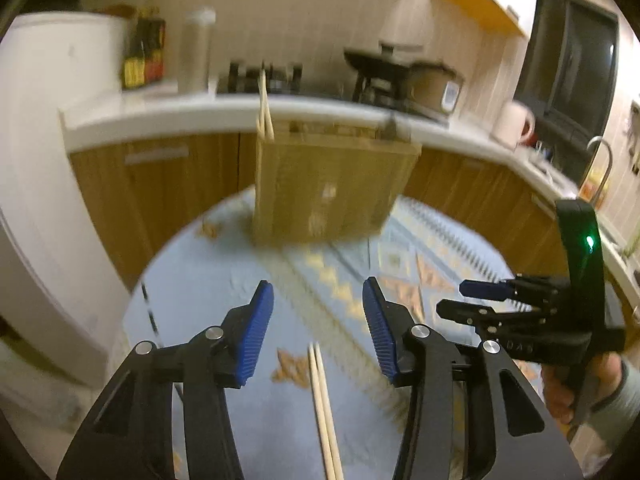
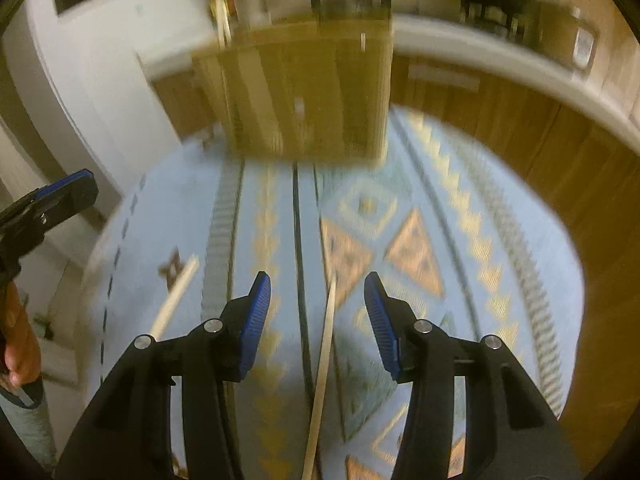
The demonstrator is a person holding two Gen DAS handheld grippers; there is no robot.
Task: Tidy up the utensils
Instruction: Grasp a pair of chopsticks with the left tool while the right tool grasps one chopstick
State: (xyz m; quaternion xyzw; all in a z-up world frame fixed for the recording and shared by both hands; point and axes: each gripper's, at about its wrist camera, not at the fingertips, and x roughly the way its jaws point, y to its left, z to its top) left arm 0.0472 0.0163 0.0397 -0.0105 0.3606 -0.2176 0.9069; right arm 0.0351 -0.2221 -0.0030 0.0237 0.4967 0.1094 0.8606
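Left wrist view: left tongs (image 1: 318,320) hang apart over a chopstick pair (image 1: 325,412) at 6 o'clock; wooden holder (image 1: 328,188) at 12. Best to lower squarely astride both sticks

Right wrist view: right tongs (image 2: 317,316) apart, single chopstick (image 2: 322,368) between them on the counter (image 2: 500,280)

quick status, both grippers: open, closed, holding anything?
Left gripper: open, jaws apart, holding nothing; chopsticks lie on the table below.
Right gripper: open, holding nothing.
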